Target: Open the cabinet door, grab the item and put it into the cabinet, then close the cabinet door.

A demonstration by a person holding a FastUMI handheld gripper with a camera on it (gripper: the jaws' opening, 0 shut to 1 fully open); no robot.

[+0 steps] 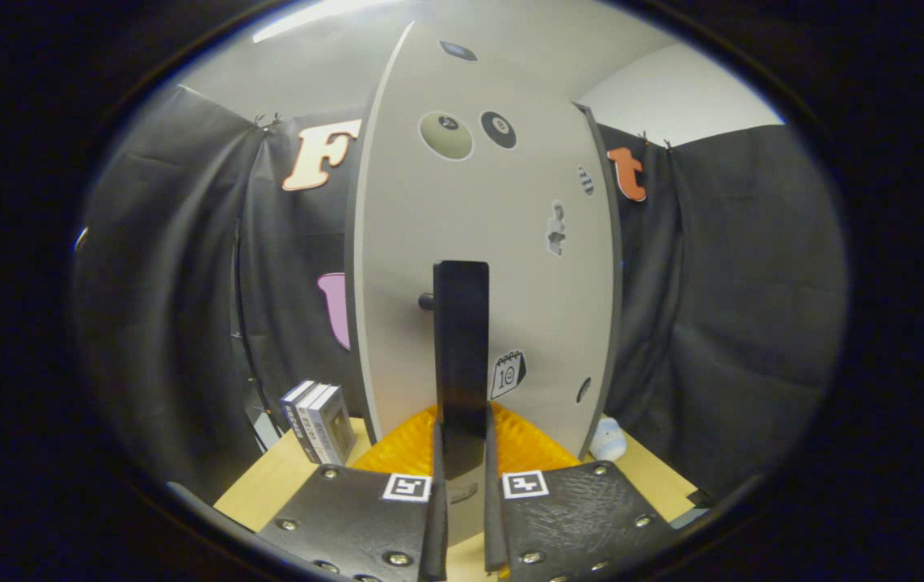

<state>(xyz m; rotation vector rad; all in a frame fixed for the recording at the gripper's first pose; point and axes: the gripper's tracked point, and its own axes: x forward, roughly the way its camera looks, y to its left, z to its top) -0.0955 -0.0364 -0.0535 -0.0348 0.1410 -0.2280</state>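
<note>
The white cabinet door (478, 242) stands right in front of me, dotted with small stickers. Its black upright handle (462, 339) runs down between my fingers. My gripper (462, 440) is shut on the lower end of the handle, one black finger (364, 517) pressing on each side. A small pale blue and white soft item (609, 440) lies on the table by the cabinet's right foot. I cannot tell how far the door stands from the cabinet body.
Under the cabinet lies an orange mat (405, 449) on the light wooden table (267, 485). A few boxed books (320, 420) stand upright left of the cabinet. Black cloth walls close in on both sides.
</note>
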